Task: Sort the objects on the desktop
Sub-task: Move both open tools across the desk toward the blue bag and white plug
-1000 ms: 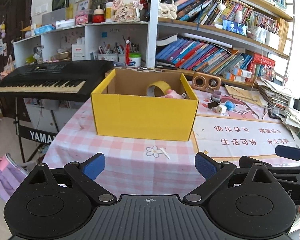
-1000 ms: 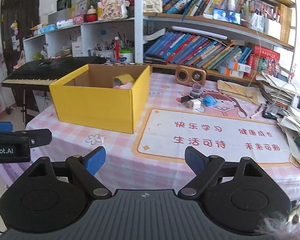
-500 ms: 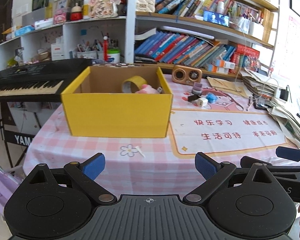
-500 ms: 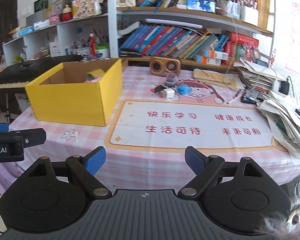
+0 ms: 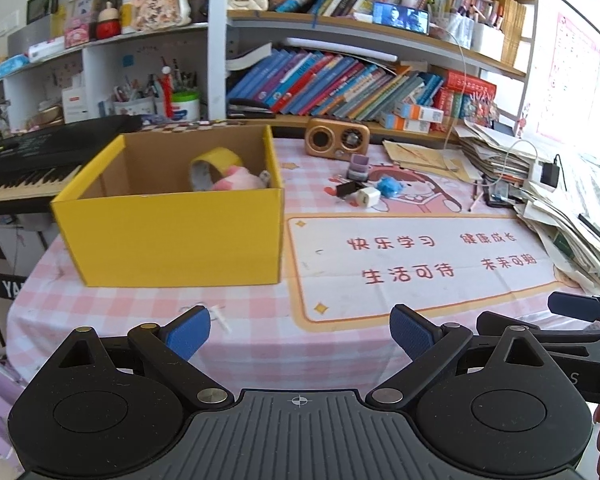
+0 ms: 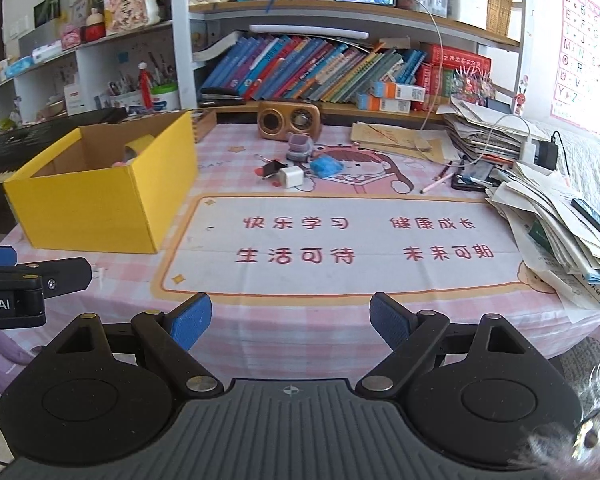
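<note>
A yellow cardboard box [image 5: 172,236] [image 6: 88,204] stands on the pink checked tablecloth, holding a roll of tape [image 5: 210,166] and a pink soft item [image 5: 236,180]. Beyond the mat's far edge lie a black binder clip [image 6: 271,169], a white charger cube [image 6: 291,177], a blue crumpled thing [image 6: 326,166] and a purple stamp-like object [image 6: 300,148]. My left gripper [image 5: 300,330] hangs open over the table's near edge, nothing between its pads. My right gripper [image 6: 290,320] is open and empty too, to the right of the left one.
A printed desk mat [image 6: 340,240] covers the table's middle. A wooden radio [image 6: 290,120] sits at the back. Stacked papers [image 6: 560,216] crowd the right side, with pens and a phone. A keyboard [image 5: 24,160] stands left of the table; bookshelves rise behind.
Both grippers have swung rightwards along the table's near edge, so the yellow box slid left in both views and the paper stacks came into view. The jaws kept their width.
</note>
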`<state>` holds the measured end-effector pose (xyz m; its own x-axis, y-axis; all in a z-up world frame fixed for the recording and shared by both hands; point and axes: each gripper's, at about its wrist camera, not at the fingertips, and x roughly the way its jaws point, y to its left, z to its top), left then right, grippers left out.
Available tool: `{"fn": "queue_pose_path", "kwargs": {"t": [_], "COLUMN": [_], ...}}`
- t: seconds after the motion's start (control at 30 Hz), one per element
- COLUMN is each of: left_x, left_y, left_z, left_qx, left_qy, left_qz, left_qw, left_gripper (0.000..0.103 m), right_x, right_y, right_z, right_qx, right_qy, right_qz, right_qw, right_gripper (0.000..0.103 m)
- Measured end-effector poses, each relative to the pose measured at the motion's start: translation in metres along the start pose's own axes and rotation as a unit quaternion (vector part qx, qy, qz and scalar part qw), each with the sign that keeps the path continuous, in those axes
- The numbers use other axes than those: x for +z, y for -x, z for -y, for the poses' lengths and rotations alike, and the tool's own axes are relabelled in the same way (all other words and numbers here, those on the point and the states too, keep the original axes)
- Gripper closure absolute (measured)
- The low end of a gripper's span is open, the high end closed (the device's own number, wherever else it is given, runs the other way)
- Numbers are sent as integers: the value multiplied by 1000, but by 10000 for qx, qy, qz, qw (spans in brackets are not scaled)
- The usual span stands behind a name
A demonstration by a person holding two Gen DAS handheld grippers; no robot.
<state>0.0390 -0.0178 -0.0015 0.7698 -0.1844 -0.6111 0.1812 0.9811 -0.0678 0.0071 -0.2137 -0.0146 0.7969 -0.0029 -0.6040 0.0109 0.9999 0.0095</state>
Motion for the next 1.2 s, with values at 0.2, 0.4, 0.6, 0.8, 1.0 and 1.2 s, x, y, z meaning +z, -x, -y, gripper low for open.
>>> {"fn": "queue_pose_path", "kwargs": {"t": [0.2,0.4,0.6,0.8,1.0,1.2], "left_x": [8,17,25,34,46,56], "left_y": [-19,-38,-56,-78,-100,-114], "left_z": [23,47,61,76,89,96], "left_qx": [-179,-341,-331,-329,-244,-57], "left_qy": [-85,-181,-132,-53,53,167], "left_qz": [-80,-140,-219,-268,-278,-302], "left_qw": [9998,9992,9991,9991,9993,9994], "left_gripper": [5,5,5,5,5,5], "right_x": [4,12,22,35,50,65], "right_y": [-10,-21,-39,-58,-80,-101], "right_z": [26,50,69,87,107,120], "right_qx": [-196,-332,-314,-276,-203,35], "right_qy": [-110,-193,-173,-80,-24,61], "right_qz": [-89,-156,-239,-284,-317,-336], "right_qw": [9997,9991,9991,9992,9993,9994], "right_gripper": [17,17,17,17,17,19]}}
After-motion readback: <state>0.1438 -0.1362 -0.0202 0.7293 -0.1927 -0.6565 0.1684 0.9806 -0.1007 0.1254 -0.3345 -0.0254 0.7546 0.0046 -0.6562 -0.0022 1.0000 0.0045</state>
